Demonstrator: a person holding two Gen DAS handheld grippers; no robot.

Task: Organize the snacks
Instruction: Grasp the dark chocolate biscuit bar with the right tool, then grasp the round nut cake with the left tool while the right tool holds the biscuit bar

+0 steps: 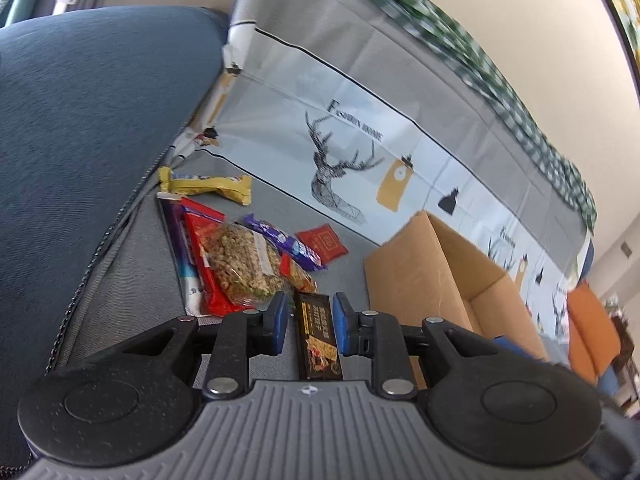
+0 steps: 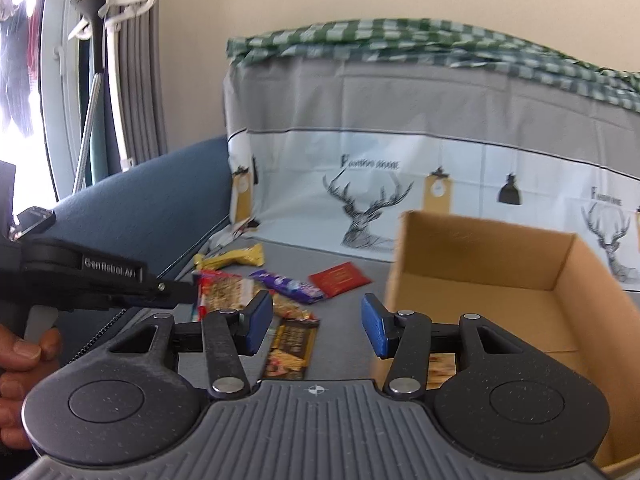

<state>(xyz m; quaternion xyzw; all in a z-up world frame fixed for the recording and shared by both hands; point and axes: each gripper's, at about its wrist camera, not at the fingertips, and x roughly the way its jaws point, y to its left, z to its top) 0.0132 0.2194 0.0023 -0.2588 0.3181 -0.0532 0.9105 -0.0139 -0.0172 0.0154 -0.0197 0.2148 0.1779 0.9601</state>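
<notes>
Left wrist view. We see the left gripper (image 1: pixel 308 322) low over a grey seat cushion (image 1: pixel 128 280), its blue pads (image 1: pixel 280 316) parted a moderate way. A dark chocolate bar (image 1: pixel 318 340) lies lengthwise in the gap between them; a sliver of space shows on either side, so we cannot tell whether the pads touch the wrapper. Just beyond the fingertips lies a loose heap of snacks: a clear bag of granola (image 1: pixel 242 264) resting on a red packet (image 1: pixel 208 264), a purple bar (image 1: pixel 286 244) overlapping the bag's far edge, and a white-and-purple packet (image 1: pixel 180 248) along the left. A yellow bar (image 1: pixel 208 186) sits farther back near the blue armrest (image 1: pixel 88 112), and a small red sachet (image 1: pixel 322 242) lies apart to the right of the heap. An open cardboard box (image 1: pixel 424 272) stands on the cushion to the right of the gripper. Behind everything hangs a deer-print cover (image 1: pixel 348 160).

Right wrist view. We see the right gripper (image 2: pixel 316 326) held above the cushion with its fingers (image 2: pixel 260 320) spread wide and nothing between them. The dark chocolate bar (image 2: pixel 290 346) lies on the cushion below the gap, near the left finger. The left gripper (image 2: pixel 176 292) enters from the left toward the snack heap, gripped by the person's hand (image 2: pixel 24 364); its fingertips are hidden. The purple bar (image 2: pixel 290 286), red sachet (image 2: pixel 340 278) and yellow bar (image 2: pixel 236 258) lie beyond. The cardboard box (image 2: pixel 480 264) stands to the right, open, with one wrapped snack (image 2: pixel 442 364) visible on its floor.
</notes>
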